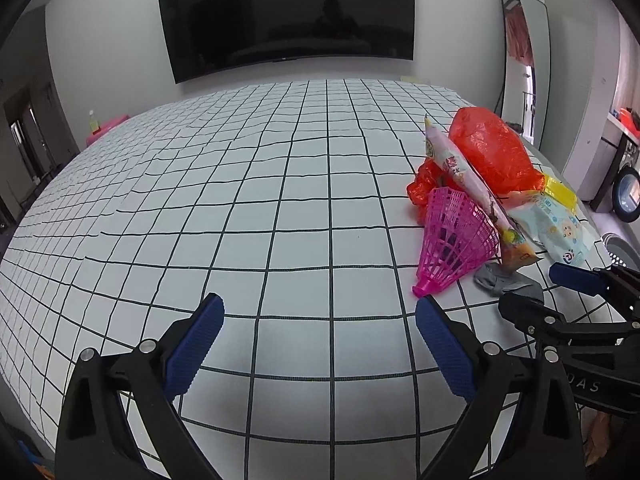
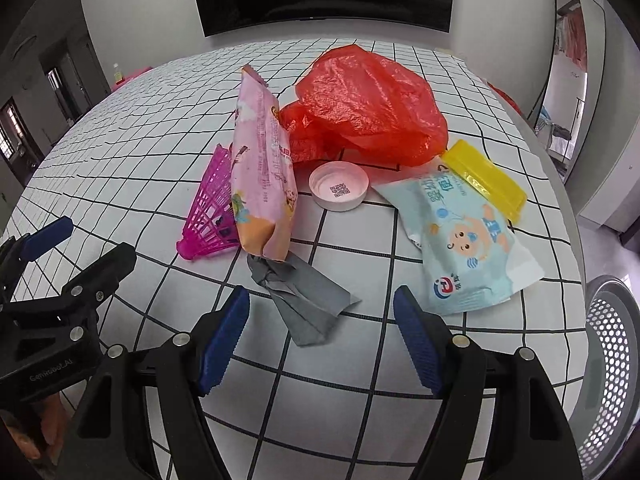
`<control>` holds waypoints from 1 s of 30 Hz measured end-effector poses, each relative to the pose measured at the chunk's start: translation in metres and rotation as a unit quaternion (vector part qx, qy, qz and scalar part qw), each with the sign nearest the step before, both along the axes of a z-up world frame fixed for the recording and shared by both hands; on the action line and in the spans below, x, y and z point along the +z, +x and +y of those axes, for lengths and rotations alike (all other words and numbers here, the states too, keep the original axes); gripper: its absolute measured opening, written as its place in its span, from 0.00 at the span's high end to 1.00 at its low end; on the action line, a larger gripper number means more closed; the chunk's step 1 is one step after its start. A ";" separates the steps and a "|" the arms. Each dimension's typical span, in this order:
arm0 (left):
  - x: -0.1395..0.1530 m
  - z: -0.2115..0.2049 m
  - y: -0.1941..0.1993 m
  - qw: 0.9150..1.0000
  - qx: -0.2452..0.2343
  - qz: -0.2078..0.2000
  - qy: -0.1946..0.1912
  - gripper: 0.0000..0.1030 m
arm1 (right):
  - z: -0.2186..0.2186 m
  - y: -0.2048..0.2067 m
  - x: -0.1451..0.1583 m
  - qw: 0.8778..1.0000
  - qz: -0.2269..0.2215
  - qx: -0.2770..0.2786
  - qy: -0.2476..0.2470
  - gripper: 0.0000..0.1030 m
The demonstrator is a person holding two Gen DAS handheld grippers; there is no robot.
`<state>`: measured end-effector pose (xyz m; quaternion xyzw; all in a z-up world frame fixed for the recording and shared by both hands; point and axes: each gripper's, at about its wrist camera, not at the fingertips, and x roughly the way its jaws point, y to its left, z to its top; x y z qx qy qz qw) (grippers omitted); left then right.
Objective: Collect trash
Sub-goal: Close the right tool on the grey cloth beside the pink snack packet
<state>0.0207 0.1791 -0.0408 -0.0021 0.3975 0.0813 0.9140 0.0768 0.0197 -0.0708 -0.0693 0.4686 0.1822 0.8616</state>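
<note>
A heap of trash lies on the checked cloth: a crumpled red plastic bag [image 2: 368,108], a pink snack packet [image 2: 262,172] standing on end, a pink plastic shuttlecock [image 2: 208,216], a white bottle cap [image 2: 339,191], a pale blue wet-wipe pack [image 2: 468,240] with a yellow lid [image 2: 486,180], and a crumpled grey wrapper [image 2: 304,300]. My right gripper [image 2: 320,312] stands open just over the grey wrapper, which lies between its blue pads without touching them. My left gripper [image 1: 320,316] is open above bare cloth, left of the shuttlecock [image 1: 454,240].
A white perforated bin [image 2: 612,364] stands off the table's right edge. A large dark screen [image 1: 286,16] hangs on the wall behind, and a tall mirror [image 1: 524,60] leans at the right. The checked cloth [image 1: 200,200] stretches away to the left.
</note>
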 end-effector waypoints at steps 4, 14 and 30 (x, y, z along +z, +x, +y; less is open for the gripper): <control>-0.001 0.002 -0.001 1.000 -0.002 -0.001 -0.002 0.08 | 0.003 0.003 -0.002 1.000 0.003 0.004 -0.002 0.31; 0.003 -0.001 -0.002 1.000 -0.009 -0.003 -0.006 0.08 | 0.009 -0.004 -0.002 1.000 -0.011 0.018 -0.013 0.69; 0.006 -0.029 0.001 0.999 -0.034 0.012 -0.019 0.08 | -0.058 -0.039 0.023 0.998 -0.026 -0.029 0.057 0.83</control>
